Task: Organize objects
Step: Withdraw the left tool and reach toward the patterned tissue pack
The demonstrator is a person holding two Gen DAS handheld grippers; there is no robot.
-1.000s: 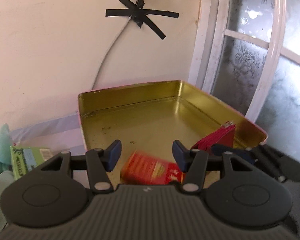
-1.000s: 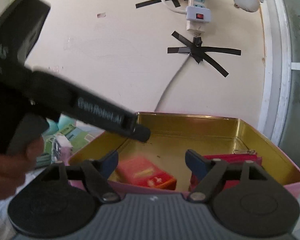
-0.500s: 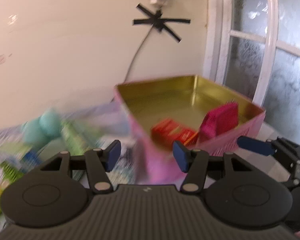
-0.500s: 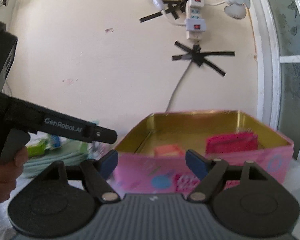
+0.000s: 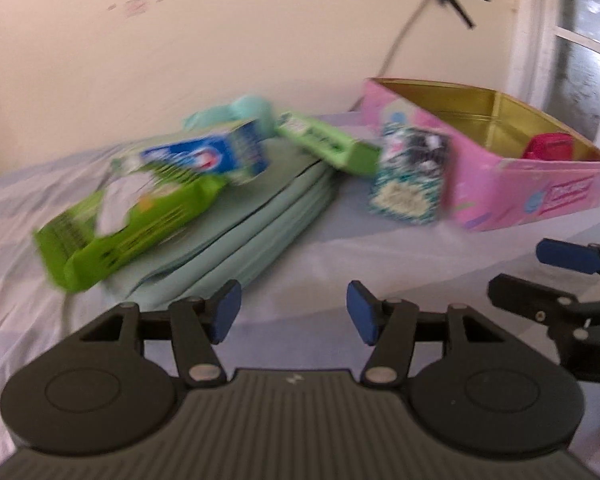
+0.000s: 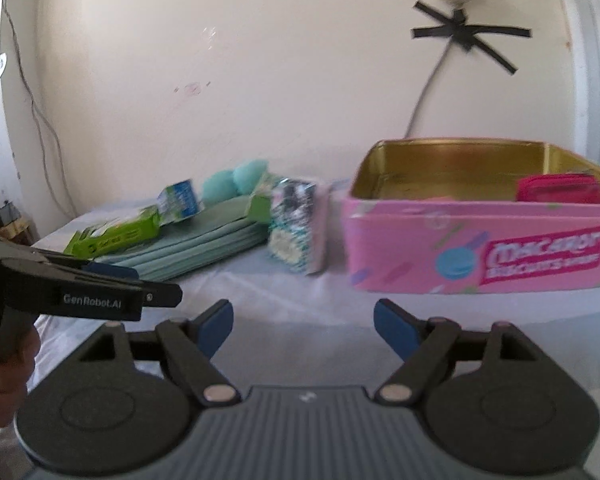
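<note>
A bed-like surface under a pale lilac sheet [image 6: 300, 292] fills the scene, with a cream wall [image 6: 260, 80] behind carrying a grey cable [image 6: 428, 92] pinned by crossed black tape [image 6: 468, 36]. On the right sits the big pink Macaron biscuit tin [image 6: 480, 248], lid off, gold inside, and a magenta pouch [image 6: 556, 188] stands in its far right corner. Left of the tin, a stack of folded mint-green cloth [image 5: 236, 224] lies flat, with a lime-green packet [image 5: 128, 224], a blue toothpaste box [image 5: 208, 156] and a longer green carton [image 5: 328, 144] on top of it. A teal patterned pack [image 5: 408, 176] stands upright, just beside the tin's left wall. Two teal fluffy balls [image 6: 236, 180] sit behind the cloth, near the wall. Left gripper [image 5: 292, 312] hovers over bare sheet, jaws spreading, nothing between them. Right gripper [image 6: 304, 328] is low in front of the tin, jaws widening too, empty
</note>
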